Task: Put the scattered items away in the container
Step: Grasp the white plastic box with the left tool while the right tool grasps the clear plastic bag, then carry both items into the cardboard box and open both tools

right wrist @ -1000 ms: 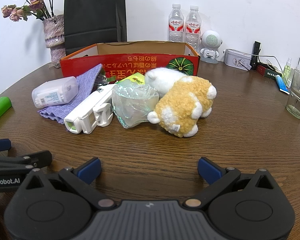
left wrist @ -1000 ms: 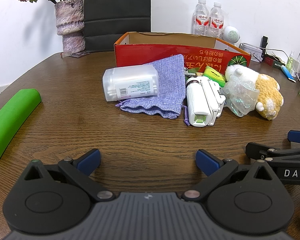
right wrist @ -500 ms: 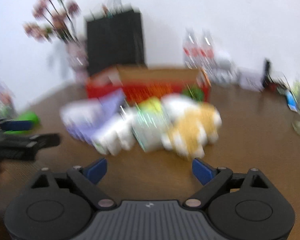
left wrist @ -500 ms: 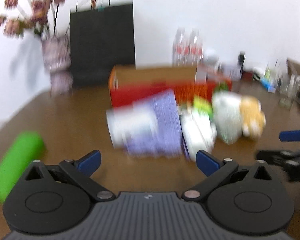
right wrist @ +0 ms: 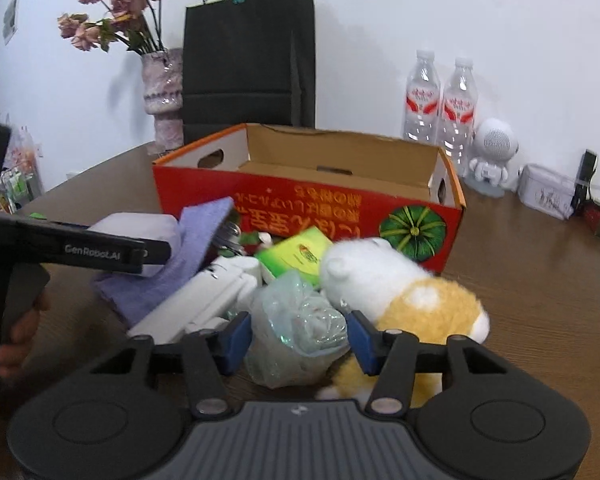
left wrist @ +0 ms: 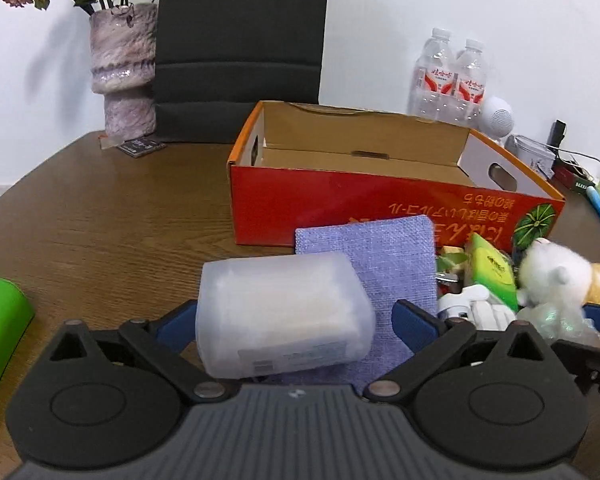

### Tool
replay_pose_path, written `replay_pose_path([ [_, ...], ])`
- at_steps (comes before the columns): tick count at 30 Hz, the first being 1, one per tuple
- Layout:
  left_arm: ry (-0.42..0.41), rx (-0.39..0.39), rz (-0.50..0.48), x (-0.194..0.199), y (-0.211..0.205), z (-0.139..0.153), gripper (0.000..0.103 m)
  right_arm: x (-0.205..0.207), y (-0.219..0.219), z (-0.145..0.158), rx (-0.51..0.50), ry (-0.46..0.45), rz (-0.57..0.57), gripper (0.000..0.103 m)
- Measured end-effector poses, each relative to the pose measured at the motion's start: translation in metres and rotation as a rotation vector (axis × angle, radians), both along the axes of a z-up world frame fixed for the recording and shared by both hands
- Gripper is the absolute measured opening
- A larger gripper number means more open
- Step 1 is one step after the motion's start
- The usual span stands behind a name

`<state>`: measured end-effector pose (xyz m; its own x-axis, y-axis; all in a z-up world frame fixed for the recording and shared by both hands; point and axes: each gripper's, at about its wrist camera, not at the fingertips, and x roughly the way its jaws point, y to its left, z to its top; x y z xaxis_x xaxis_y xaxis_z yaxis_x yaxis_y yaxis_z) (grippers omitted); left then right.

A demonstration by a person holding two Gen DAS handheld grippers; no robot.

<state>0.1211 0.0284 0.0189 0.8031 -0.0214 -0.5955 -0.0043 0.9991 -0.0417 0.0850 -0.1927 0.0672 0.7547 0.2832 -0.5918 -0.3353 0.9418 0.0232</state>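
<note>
Between the left gripper [left wrist: 286,320] fingers sits the translucent plastic case [left wrist: 284,312], lying on the purple cloth pouch [left wrist: 374,264]. Jaws have just been closing; the left pad looks at the case's side, the right pad stands clear of it, so not yet clamped. Right gripper [right wrist: 298,338] jaws have also just been closing, with the crumpled clear plastic bag [right wrist: 296,332] between the 2 fingers; pads are at its sides, but whether they actually press it cannot be told. Plush toy [right wrist: 400,292] lies just right of the right fingers, white device [right wrist: 208,300] just left. Red cardboard box [left wrist: 340,208] stands beyond both sets of fingers on the worktop [left wrist: 100,216], open; the part of its inside that shows is bare.

Judgement: step in hand is securing both grasps.
- Left: centre the case before closing; keep the pouch out of the pinch.
- Right: bag is soft and slippery, so close fully and gather enough film.
- Lift clear of the near box wall before moving over it.
</note>
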Motion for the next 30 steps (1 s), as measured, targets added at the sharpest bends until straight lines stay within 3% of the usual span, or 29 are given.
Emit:
replay_pose_path([
  [1, -0.003, 0.005, 0.023, -0.003, 0.001, -0.002, 0.085, 0.0, -0.002, -0.001, 0.012, 0.007, 0.0, 0.042],
  [3, -0.005, 0.011, 0.021, -0.008, 0.005, -0.001, 0.084, 0.0, -0.004, 0.0, 0.016, 0.017, 0.002, 0.023],
  [7, -0.042, 0.08, 0.028, -0.02, 0.001, 0.008, 0.083, -0.009, -0.009, 0.015, 0.061, -0.018, 0.005, 0.016],
  [8, -0.056, 0.081, 0.028, -0.024, 0.001, 0.012, 0.083, -0.012, -0.012, 0.022, 0.078, -0.033, 0.008, 0.009],
  [14, -0.14, -0.02, 0.026, -0.046, 0.013, 0.055, 0.083, -0.028, -0.03, 0.069, 0.158, -0.127, -0.003, 0.009],
  [18, -0.156, -0.096, 0.019, -0.035, 0.02, 0.09, 0.083, -0.022, -0.043, 0.107, 0.156, -0.219, -0.026, 0.009],
  [21, -0.174, -0.095, -0.012, 0.005, 0.012, 0.129, 0.083, 0.011, -0.049, 0.14, 0.151, -0.244, -0.041, 0.01],
  [24, -0.175, -0.037, -0.037, 0.08, -0.013, 0.157, 0.083, 0.091, -0.039, 0.169, 0.197, -0.145, -0.069, 0.01],
  [27, -0.052, 0.012, 0.006, 0.17, -0.033, 0.143, 0.083, 0.184, -0.013, 0.165, 0.094, -0.045, -0.109, 0.01],
  [30, 0.097, 0.042, 0.046, 0.24, -0.041, 0.098, 0.083, 0.263, -0.002, 0.116, -0.012, 0.137, -0.171, 0.01],
])
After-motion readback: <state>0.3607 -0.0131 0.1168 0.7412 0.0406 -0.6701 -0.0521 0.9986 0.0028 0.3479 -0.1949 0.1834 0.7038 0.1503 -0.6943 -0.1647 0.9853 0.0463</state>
